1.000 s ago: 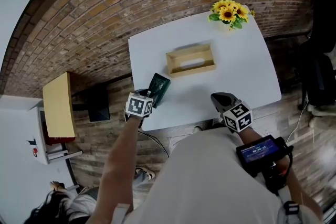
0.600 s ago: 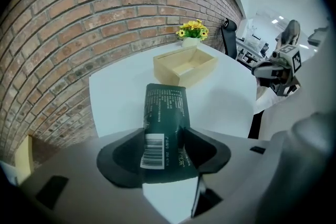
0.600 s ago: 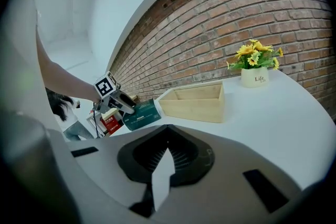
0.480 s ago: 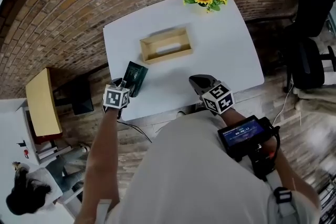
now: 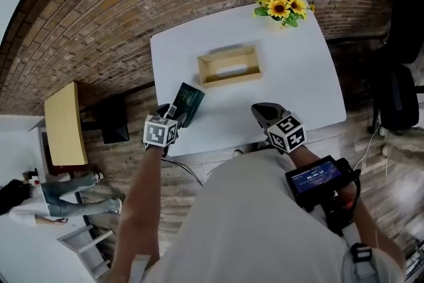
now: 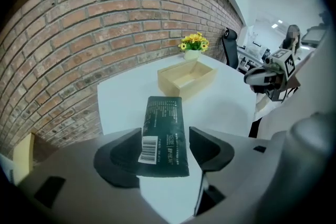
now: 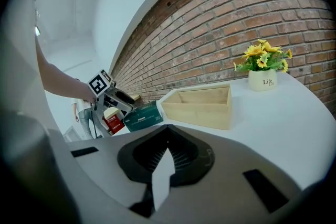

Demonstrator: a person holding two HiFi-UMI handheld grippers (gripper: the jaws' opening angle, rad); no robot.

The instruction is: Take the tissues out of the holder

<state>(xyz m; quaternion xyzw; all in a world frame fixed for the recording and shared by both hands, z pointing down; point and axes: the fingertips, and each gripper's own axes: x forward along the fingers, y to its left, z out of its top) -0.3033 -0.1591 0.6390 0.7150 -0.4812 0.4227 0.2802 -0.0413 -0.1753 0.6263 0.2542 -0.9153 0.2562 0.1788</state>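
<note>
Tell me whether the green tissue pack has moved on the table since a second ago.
No. The tissue pack still lies off the wooden holder's near-left corner.

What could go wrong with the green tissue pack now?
1. The left gripper has just been opening its jaws, and the green tissue pack lies between them. If the gripper pulls back crooked, a jaw might snag the pack and drag it along.
2. The pack lies close to the white table's near left corner, so a small nudge could push it off onto the floor.
</note>
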